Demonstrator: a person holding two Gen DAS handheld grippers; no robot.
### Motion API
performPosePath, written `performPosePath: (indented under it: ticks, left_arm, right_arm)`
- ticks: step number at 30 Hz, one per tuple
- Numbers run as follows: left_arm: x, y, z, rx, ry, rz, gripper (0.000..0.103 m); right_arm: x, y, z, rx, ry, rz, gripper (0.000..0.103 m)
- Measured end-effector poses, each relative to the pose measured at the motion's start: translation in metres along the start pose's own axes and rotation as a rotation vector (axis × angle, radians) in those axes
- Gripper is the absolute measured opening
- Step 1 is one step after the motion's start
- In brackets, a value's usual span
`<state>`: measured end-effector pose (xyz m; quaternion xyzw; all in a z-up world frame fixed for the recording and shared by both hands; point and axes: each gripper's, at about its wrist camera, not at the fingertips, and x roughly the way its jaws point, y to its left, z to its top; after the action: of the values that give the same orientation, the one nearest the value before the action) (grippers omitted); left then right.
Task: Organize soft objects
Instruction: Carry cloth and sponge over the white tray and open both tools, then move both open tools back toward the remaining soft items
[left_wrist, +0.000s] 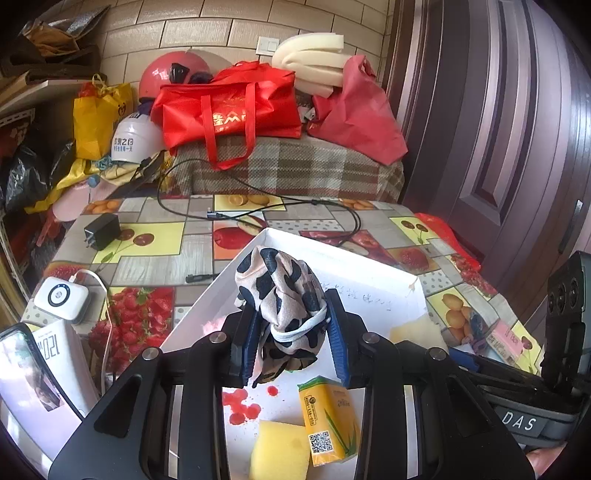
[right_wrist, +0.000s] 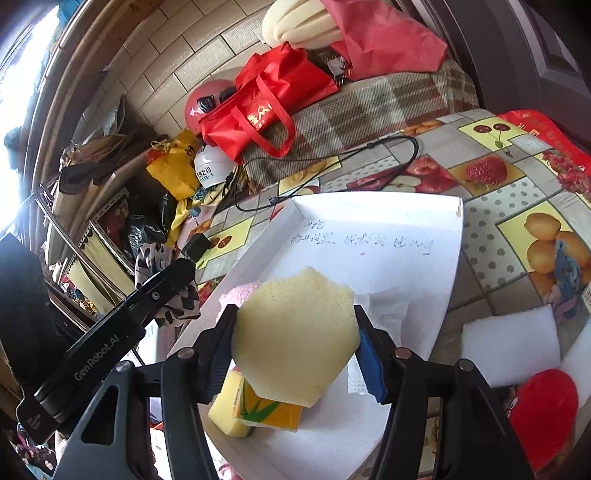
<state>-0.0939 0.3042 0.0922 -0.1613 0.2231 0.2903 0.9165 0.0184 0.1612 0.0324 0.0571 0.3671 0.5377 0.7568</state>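
A beige cloth with black cow-like patches (left_wrist: 282, 295), bunched and tied with a pale band, is clamped between the blue pads of the left tongs (left_wrist: 291, 332), held over the near half of a shallow white cardboard tray (left_wrist: 369, 258). Below it on the tray floor lie a yellow rectangular sponge (left_wrist: 280, 450) and, touching it, a yellow-green pocket tissue pack (left_wrist: 328, 421).

The right tongs (right_wrist: 295, 347) are clenched on a pale yellow foam piece with cut corners (right_wrist: 295, 332), held above the same tray (right_wrist: 406, 221), over the tissue pack (right_wrist: 269, 410) and sponge (right_wrist: 225, 410). Handwriting runs across the tray's far floor.

The tray sits on a worktop covered with a fruit-print oilcloth (right_wrist: 498, 229). Beside the tray on the right lie a white foam slab (right_wrist: 513, 347) and a red soft toy (right_wrist: 543, 413). A black cable (left_wrist: 258, 210) loops beyond the tray.
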Motion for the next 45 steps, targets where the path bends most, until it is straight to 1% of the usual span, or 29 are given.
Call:
performPosePath:
  ticks: [1, 2, 4, 5, 6, 7, 8, 12, 18, 21, 23, 26, 28, 29, 32, 34, 36, 37, 39, 41, 42, 45]
  left_arm:
    - [0.000, 0.001, 0.000, -0.005, -0.001, 0.014, 0.033]
    - [0.000, 0.002, 0.000, -0.013, -0.001, 0.031, 0.037]
    - [-0.001, 0.004, 0.001, -0.023, -0.013, 0.068, 0.070]
    - [-0.002, 0.006, 0.001, -0.021, -0.023, 0.081, 0.101]
    - [-0.004, 0.007, 0.001, -0.023, -0.042, 0.101, 0.103]
    - [-0.005, 0.009, 0.001, -0.027, -0.052, 0.109, 0.103]
    - [-0.007, 0.011, 0.002, -0.039, -0.061, 0.114, 0.103]
    - [-0.014, 0.014, 0.003, -0.061, -0.106, 0.113, 0.103]
    - [-0.026, 0.010, 0.008, -0.054, -0.142, 0.094, 0.103]
    - [-0.034, 0.001, 0.010, -0.027, -0.152, 0.064, 0.103]
    - [-0.039, -0.009, 0.012, 0.002, -0.159, 0.036, 0.103]
    - [-0.041, -0.027, 0.013, 0.045, -0.154, -0.014, 0.103]
    - [-0.042, -0.041, 0.010, 0.081, -0.147, -0.059, 0.103]
    - [-0.042, -0.052, 0.008, 0.106, -0.144, -0.093, 0.103]
    - [-0.038, -0.079, 0.000, 0.172, -0.109, -0.179, 0.103]
    - [-0.028, -0.103, -0.011, 0.218, -0.047, -0.240, 0.103]
    - [-0.019, -0.123, -0.023, 0.258, 0.021, -0.296, 0.103]
    - [-0.015, -0.135, -0.032, 0.282, 0.056, -0.328, 0.103]
    - [-0.008, -0.154, -0.045, 0.318, 0.099, -0.367, 0.103]
    - [-0.001, -0.177, -0.060, 0.371, 0.135, -0.395, 0.103]
    - [0.000, -0.185, -0.065, 0.392, 0.147, -0.399, 0.103]
    - [0.012, -0.210, -0.083, 0.468, 0.189, -0.397, 0.101]
  right_arm:
    - [0.000, 0.000, 0.000, 0.004, 0.000, 0.001, 0.062]
    - [0.001, -0.001, -0.001, 0.008, 0.001, 0.003, 0.064]
    - [0.001, -0.002, -0.002, 0.015, 0.001, 0.015, 0.079]
    - [0.000, -0.002, -0.002, 0.017, -0.005, 0.019, 0.090]
    - [-0.001, -0.001, -0.003, 0.014, -0.012, 0.017, 0.096]
    - [-0.002, 0.000, -0.003, 0.010, -0.020, 0.015, 0.101]
    - [-0.004, 0.001, -0.004, 0.002, -0.032, 0.008, 0.103]
    - [-0.011, 0.006, -0.006, -0.027, -0.068, -0.011, 0.103]
    - [-0.024, 0.002, -0.005, -0.005, -0.092, -0.005, 0.103]
    - [-0.042, -0.007, -0.006, 0.009, -0.122, 0.015, 0.103]
    - [-0.063, -0.023, -0.007, 0.034, -0.160, 0.009, 0.103]
    - [-0.092, -0.052, -0.009, 0.073, -0.218, -0.038, 0.103]
    - [-0.107, -0.068, -0.010, 0.088, -0.236, -0.072, 0.103]
    - [-0.115, -0.078, -0.011, 0.098, -0.246, -0.093, 0.103]
    - [-0.137, -0.112, -0.013, 0.162, -0.294, -0.171, 0.103]
    - [-0.142, -0.133, -0.011, 0.208, -0.295, -0.214, 0.103]
    - [-0.145, -0.150, -0.011, 0.236, -0.271, -0.240, 0.103]
    - [-0.147, -0.157, -0.012, 0.240, -0.274, -0.255, 0.103]
    - [-0.151, -0.168, -0.015, 0.251, -0.295, -0.303, 0.103]
    - [-0.149, -0.180, -0.014, 0.257, -0.284, -0.347, 0.103]
    - [-0.145, -0.187, -0.012, 0.249, -0.252, -0.372, 0.103]
    - [-0.130, -0.189, -0.005, 0.179, -0.197, -0.375, 0.103]
